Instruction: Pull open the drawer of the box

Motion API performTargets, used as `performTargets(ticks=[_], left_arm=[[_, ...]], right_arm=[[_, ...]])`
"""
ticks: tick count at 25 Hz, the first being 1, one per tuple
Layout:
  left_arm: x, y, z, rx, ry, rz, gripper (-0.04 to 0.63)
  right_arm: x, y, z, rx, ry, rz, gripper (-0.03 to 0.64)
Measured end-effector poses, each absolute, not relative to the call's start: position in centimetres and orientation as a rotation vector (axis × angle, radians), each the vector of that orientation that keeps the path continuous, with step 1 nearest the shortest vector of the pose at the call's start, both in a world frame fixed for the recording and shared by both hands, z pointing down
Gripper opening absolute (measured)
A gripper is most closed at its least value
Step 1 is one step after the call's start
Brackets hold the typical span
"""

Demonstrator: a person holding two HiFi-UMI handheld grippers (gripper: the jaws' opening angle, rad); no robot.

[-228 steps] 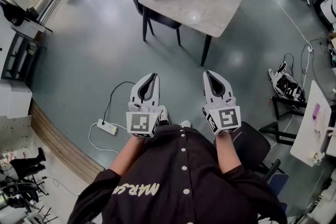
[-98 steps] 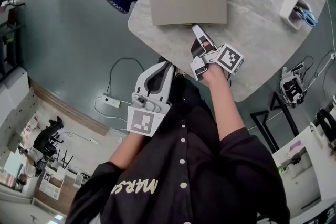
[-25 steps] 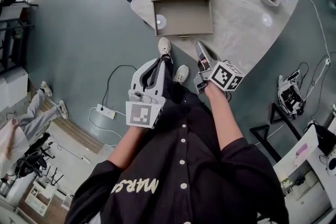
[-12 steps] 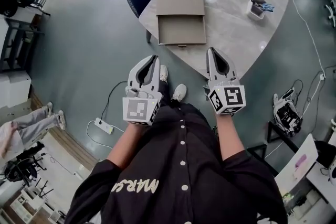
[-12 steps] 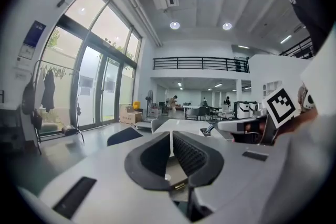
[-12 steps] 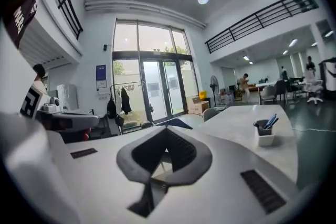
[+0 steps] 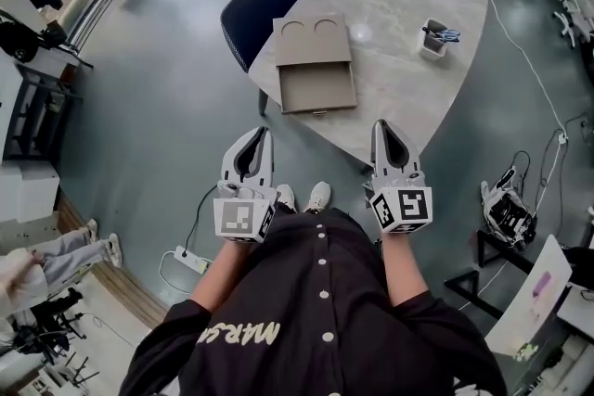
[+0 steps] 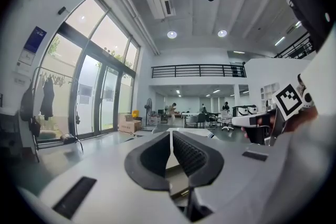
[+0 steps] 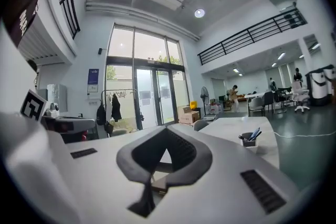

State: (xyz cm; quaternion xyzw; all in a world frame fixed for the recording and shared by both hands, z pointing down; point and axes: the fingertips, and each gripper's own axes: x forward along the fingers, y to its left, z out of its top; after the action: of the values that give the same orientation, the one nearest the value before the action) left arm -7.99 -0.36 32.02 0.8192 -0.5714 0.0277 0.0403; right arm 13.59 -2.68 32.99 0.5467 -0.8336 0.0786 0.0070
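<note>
Both tools had drawn back from the worktop (image 7: 408,97) since half a second before. Head view: left tool (image 7: 262,134) and right tool (image 7: 382,126) hung level, while the box (image 7: 313,39) lay ahead between them. Its drawer (image 7: 318,88) stood pulled out toward me, neither tool clearly nearer. Left gripper view: jaws together, empty. Right gripper view: likewise closed on nothing.
</note>
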Motion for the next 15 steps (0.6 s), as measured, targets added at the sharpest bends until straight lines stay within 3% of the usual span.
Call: performTargets(ticks=[15], left_arm=[[-9.9, -1.5, 30.0, 2.562, -1.766, 0.021, 0.026]], right_arm=[[10.1, -2.6, 30.1, 1.675, -2.659, 0.116, -0.003]])
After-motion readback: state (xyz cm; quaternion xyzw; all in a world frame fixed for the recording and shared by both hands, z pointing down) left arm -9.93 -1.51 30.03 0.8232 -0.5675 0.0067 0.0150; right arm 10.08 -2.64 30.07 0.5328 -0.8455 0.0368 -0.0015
